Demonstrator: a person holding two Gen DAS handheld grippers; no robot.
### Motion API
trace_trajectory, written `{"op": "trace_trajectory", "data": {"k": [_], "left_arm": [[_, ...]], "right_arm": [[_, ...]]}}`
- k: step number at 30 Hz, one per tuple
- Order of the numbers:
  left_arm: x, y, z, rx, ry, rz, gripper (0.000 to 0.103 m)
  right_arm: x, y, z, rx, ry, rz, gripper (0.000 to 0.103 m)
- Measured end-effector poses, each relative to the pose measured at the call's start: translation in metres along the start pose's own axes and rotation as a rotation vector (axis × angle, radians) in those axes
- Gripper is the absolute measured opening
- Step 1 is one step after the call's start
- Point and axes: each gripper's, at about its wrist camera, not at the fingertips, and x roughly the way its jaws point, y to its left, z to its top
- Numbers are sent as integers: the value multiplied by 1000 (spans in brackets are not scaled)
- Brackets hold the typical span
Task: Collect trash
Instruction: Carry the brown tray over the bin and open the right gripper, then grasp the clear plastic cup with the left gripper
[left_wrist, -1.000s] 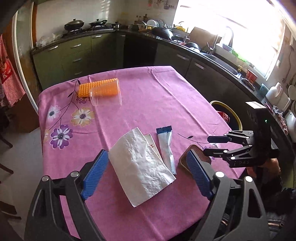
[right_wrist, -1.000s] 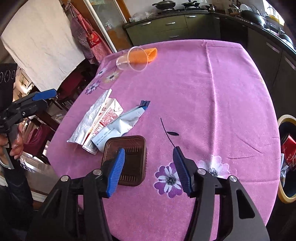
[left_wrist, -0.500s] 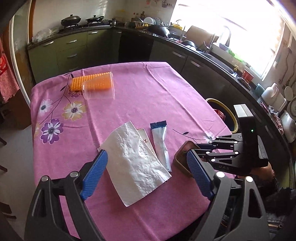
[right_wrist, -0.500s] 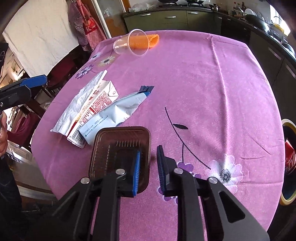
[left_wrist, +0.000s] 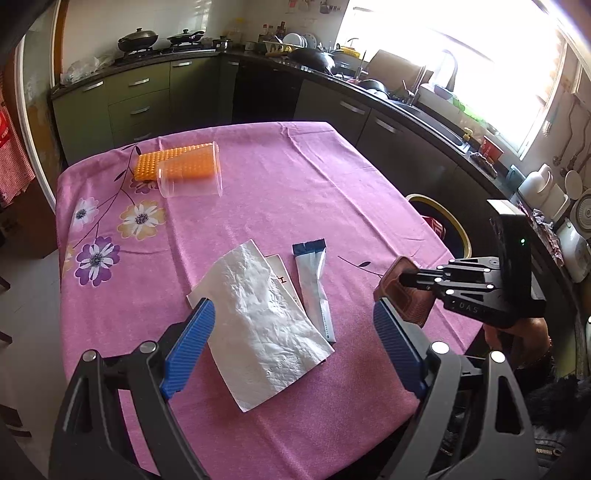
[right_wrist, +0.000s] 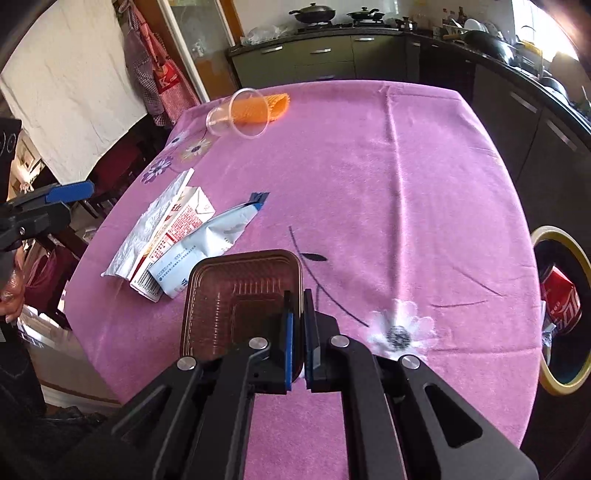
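Brown tray (right_wrist: 240, 295) clamped in right hand-held gripper (right_wrist: 298, 332)

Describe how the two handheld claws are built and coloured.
Both match: the left claw and right claw have black angular frames with silver bolt heads and blue ribbed pads. The right one carries a black box with a green light and faint lettering.

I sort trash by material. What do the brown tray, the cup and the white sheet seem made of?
Brown tray: thin glossy plastic, likely; translucent, with moulded ribs.
Cup: clear plastic; the orange mat shows through it.
White sheet: paper or foil-like wrapper, crinkled with a slight sheen; I cannot tell which.
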Motion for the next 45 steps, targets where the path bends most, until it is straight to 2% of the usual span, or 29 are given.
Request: {"op": "trace_trajectory", "data": {"k": [6,12,14,18,23,24,25,27,32,37,42,45], "left_arm": [[3,-6,2,12,7,-1,83],[6,-14,4,23,12,0,85],[8,-17,5,26,14,-1,86],[13,-23,7,34,22,-6,86],[17,-32,9,56,32,-8,86],[17,-33,10,59,33,-9,86],[18,-33,10,60,34,-9,86],[18,-33,10,59,36,-5,86],[21,-24,13,39,38,12,91],[31,0,32,-25,36,30,95],[54,27,69,-38,-7,109,96],[81,51,90,-68,-11,185,96]], "right_arm": [[-41,-57,0,111,-84,-111,5],[-89,-154,-11,292,-158,-316,5],[-97,-192,-17,360,-154,-382,5],[-96,-246,-27,446,-125,-454,5],[-82,-285,-33,490,-76,-499,5],[-78,-292,-34,495,-65,-514,10],[-75,-300,-34,504,-62,-534,27],[-71,-308,-33,509,-53,-569,44],[-85,-303,-37,524,-123,-535,44],[-92,-259,-33,475,-185,-468,49],[-90,-225,-20,424,-214,-407,51],[-85,-207,-13,398,-214,-381,52]]}}
